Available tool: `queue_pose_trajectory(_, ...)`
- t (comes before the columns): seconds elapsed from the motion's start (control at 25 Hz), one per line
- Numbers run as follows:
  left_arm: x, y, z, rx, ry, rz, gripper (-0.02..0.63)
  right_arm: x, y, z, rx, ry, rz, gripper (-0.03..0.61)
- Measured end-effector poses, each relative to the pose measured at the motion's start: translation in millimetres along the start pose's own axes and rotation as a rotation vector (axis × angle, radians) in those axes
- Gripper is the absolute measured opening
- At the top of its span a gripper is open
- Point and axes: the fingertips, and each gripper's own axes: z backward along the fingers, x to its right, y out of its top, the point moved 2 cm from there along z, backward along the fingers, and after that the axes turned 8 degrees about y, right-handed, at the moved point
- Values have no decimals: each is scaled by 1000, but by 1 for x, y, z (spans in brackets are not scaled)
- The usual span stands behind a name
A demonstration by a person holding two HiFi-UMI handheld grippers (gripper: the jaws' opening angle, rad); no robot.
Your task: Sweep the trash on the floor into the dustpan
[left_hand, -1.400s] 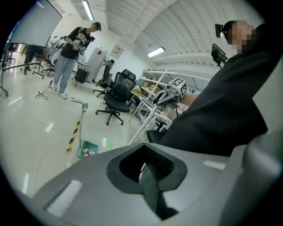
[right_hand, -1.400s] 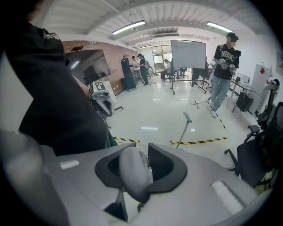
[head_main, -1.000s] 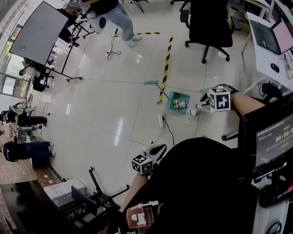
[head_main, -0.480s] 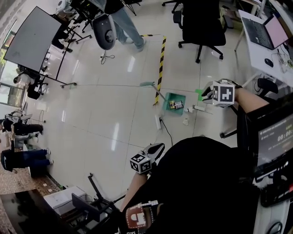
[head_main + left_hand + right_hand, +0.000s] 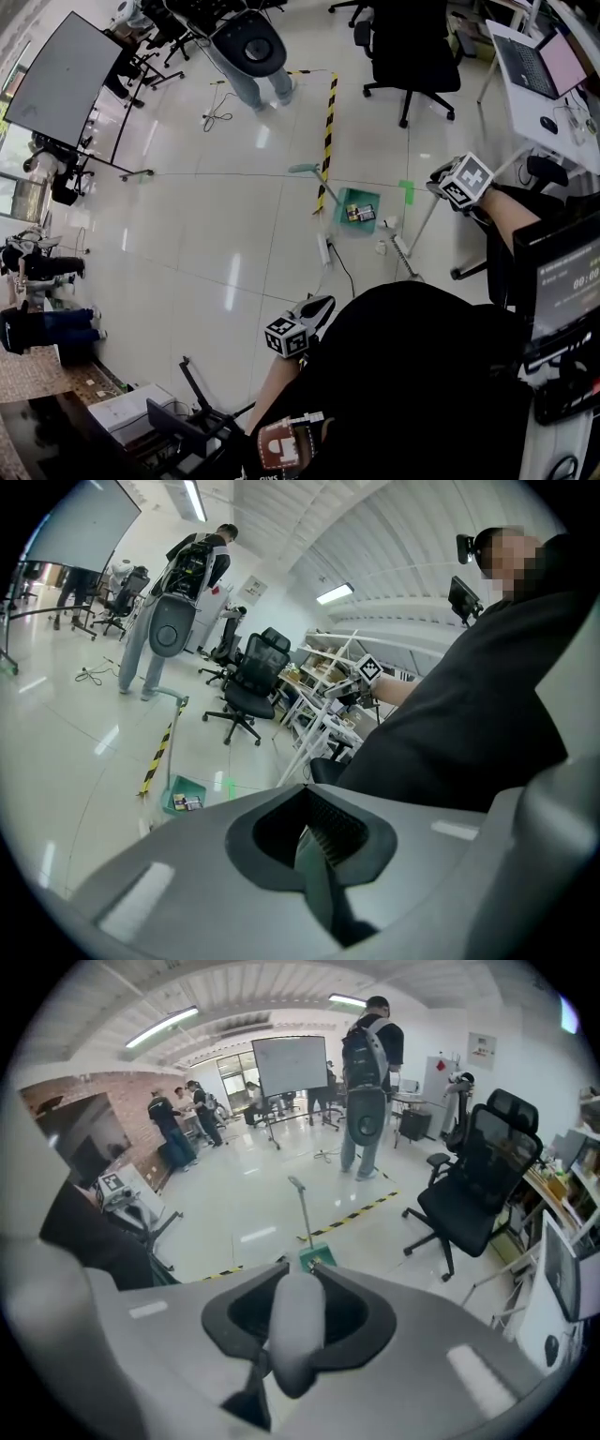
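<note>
The green dustpan (image 5: 360, 207) stands on the floor with bits of trash inside, its long handle (image 5: 313, 177) leaning up-left. Two small pieces of trash (image 5: 390, 223) lie just right of it. My right gripper (image 5: 441, 183) is shut on the pale broom stick (image 5: 420, 228), which slants down to the brush head (image 5: 404, 258) on the near side of the dustpan. In the right gripper view the stick (image 5: 298, 1321) fills the jaws and the dustpan (image 5: 317, 1258) shows beyond. My left gripper (image 5: 317, 309) hangs close to my body, shut, nothing visible in it; its view shows the dustpan (image 5: 183, 797) far off.
A white power strip (image 5: 325, 248) with a black cable lies left of the trash. Yellow-black tape (image 5: 327, 131) runs away from the dustpan. A black office chair (image 5: 412, 37), a desk with a laptop (image 5: 542, 67) and a person (image 5: 253, 47) stand further off.
My right gripper has moved right and turned, so the broom stick now stands steeper and the brush head lies nearer to me. The person at the back has shifted right.
</note>
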Motion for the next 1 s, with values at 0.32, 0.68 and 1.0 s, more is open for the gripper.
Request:
queue_pose_trajectory(0.32,-2,-10,13,-7,27,16,2,45,-11,-13,51,-135,-185,78)
queue_pose_trajectory(0.68,-3,-29,39,-16,91,74,2,107,19,-44,250,-216,-414,80)
queue_pose_trajectory(1.0,-6,-41,53,-25,148,120,2,162,36,-46,539,-290,-636,75)
